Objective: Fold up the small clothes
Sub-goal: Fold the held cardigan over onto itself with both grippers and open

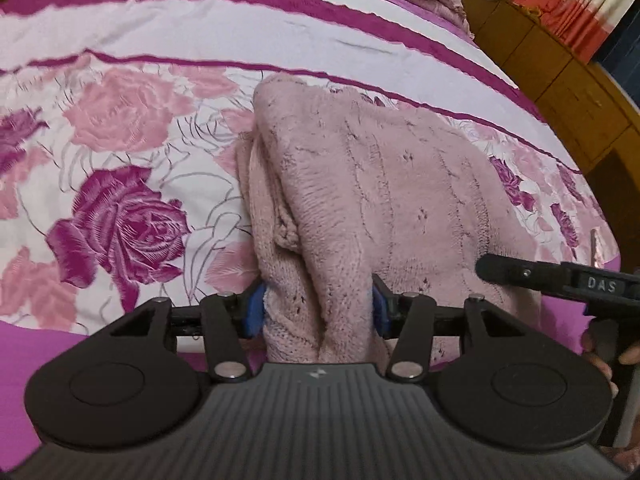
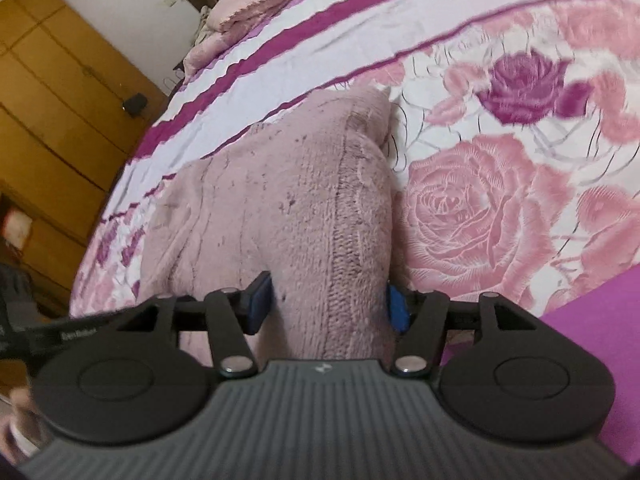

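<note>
Bed (image 1: 132,40) under a rose-print cover, headboard end far from both cameras. Pink knit garment (image 1: 380,184) lies on it, bunched into a thick, partly folded strip; long axis runs straight away from both tongs toward the striped band of the cover, far end narrowing to a rounded corner. Near end comes right up into both tongs, so neither hand is nearer. Left tongs (image 1: 318,306) about half open, both blue pads pressed into a fat fold of knit: gripping. Right tongs (image 2: 328,304), just beside them, likewise straddle the near edge; right pad touches cloth, left pad shows a slim gap, so hold looks loose.
</note>
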### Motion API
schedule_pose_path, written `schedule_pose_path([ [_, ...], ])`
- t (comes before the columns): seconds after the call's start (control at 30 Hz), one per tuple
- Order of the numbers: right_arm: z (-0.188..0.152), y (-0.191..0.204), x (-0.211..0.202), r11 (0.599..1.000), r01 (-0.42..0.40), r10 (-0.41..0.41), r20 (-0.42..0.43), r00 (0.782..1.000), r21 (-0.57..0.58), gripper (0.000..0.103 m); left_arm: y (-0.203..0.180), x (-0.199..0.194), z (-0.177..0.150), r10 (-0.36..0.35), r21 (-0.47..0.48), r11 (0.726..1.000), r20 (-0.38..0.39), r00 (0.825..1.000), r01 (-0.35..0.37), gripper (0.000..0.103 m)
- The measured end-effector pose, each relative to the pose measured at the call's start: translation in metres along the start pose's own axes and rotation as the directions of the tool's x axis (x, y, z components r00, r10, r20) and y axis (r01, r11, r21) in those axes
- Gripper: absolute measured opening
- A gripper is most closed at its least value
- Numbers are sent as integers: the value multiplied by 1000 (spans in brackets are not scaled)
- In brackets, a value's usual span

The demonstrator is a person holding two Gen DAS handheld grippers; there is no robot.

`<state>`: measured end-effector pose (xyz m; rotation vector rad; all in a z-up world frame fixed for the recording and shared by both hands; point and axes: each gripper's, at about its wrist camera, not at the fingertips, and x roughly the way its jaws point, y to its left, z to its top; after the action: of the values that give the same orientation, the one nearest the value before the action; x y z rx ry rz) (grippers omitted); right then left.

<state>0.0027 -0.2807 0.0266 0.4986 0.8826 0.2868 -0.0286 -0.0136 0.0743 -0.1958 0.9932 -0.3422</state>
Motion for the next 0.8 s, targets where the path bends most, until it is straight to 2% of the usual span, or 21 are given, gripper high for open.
schedule_pose_path([
  [0.17, -3, 9, -24, 995, 61, -56, 68, 996, -78, 61, -18, -21, 11, 57, 48, 997, 70, 996, -61, 56],
  [0.3, -10, 16, -41, 991, 82, -67, 145, 987, -103, 59, -22, -25, 16, 91, 64, 993, 94, 991, -97, 56],
  [0.33, -11, 18, -42, 990, 85, -67, 162, 985, -110, 56, -22, -23, 15, 122, 68, 989, 92, 988, -128, 56],
  [0.4, -13, 22, -41, 984, 105, -78, 182, 980, -141, 38, -18, -13, 12, 168, 61, 983, 66, 984, -172, 56],
  [0.43, -13, 23, -37, 980, 127, -98, 183, 978, -154, 36, -16, -7, 13, 175, 50, 983, 53, 983, -178, 56],
  [0.53, -17, 25, -22, 967, 155, -119, 179, 977, -204, 36, -7, 6, 10, 186, 22, 982, 31, 982, -187, 57],
  [0.63, -18, 22, -11, 960, 177, -138, 181, 974, -217, 36, -9, 1, 11, 187, 15, 982, 34, 982, -188, 57],
  [0.8, -21, 29, -27, 967, 185, -150, 199, 968, -172, 39, -20, -19, 3, 184, 45, 982, 50, 982, -186, 57],
])
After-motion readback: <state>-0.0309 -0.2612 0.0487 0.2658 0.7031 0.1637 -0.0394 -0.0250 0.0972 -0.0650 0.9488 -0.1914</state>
